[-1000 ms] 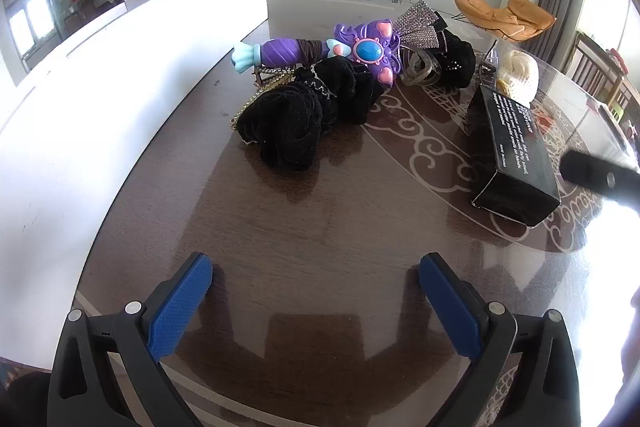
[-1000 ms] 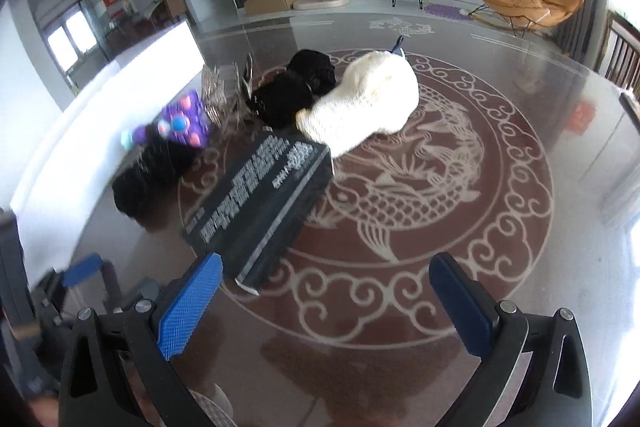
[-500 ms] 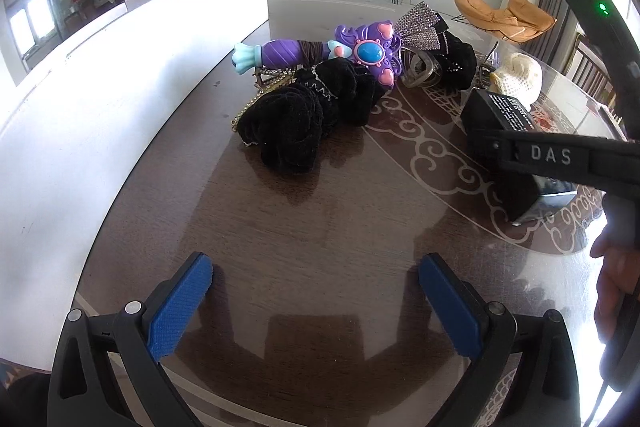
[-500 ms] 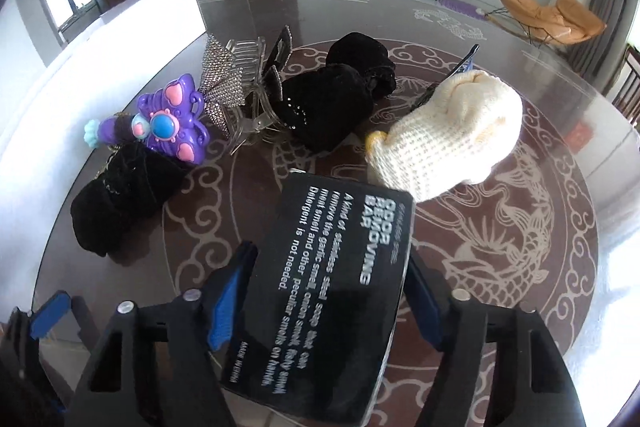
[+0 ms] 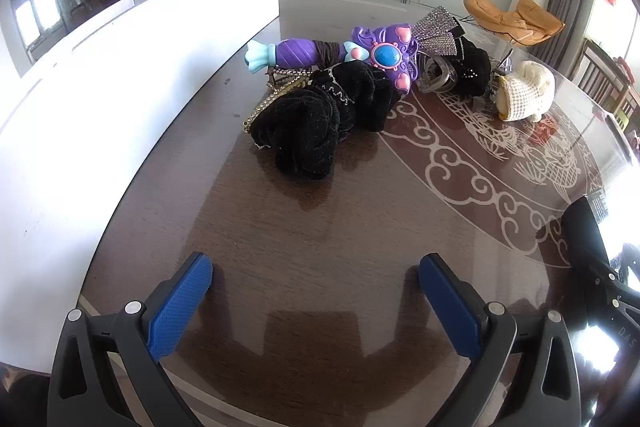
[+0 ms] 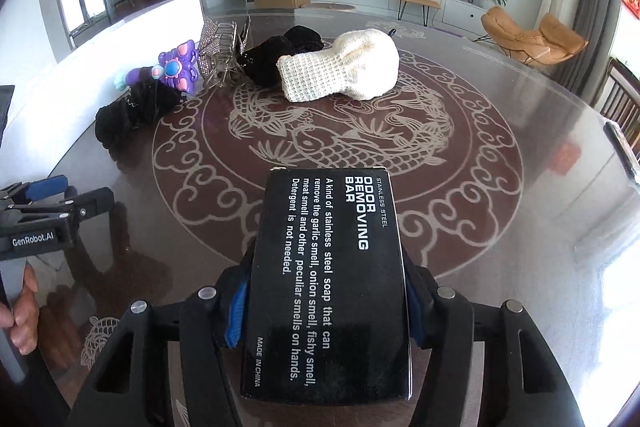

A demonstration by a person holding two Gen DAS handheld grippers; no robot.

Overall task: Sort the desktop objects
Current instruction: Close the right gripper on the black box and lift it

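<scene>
Right wrist view: the right gripper [image 6: 324, 311] has just closed, its fingers [image 6: 236, 311] pinching the black box [image 6: 326, 283] by both long sides, over the near part of the bench [image 6: 500, 227]. The left gripper [image 5: 316, 301] hangs spread and empty. Looks like early days: the cream knit [image 6: 344, 69], purple toy [image 5: 360, 53], black scrunchies [image 5: 320, 115] and hair clips [image 6: 222, 61] lie bunched, unsorted.

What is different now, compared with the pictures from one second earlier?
The right gripper closed on the black box and took it from beside the pile toward the table's near edge. The left gripper stayed open and still; the purple toy, black cloths and knit piece did not move.
</scene>
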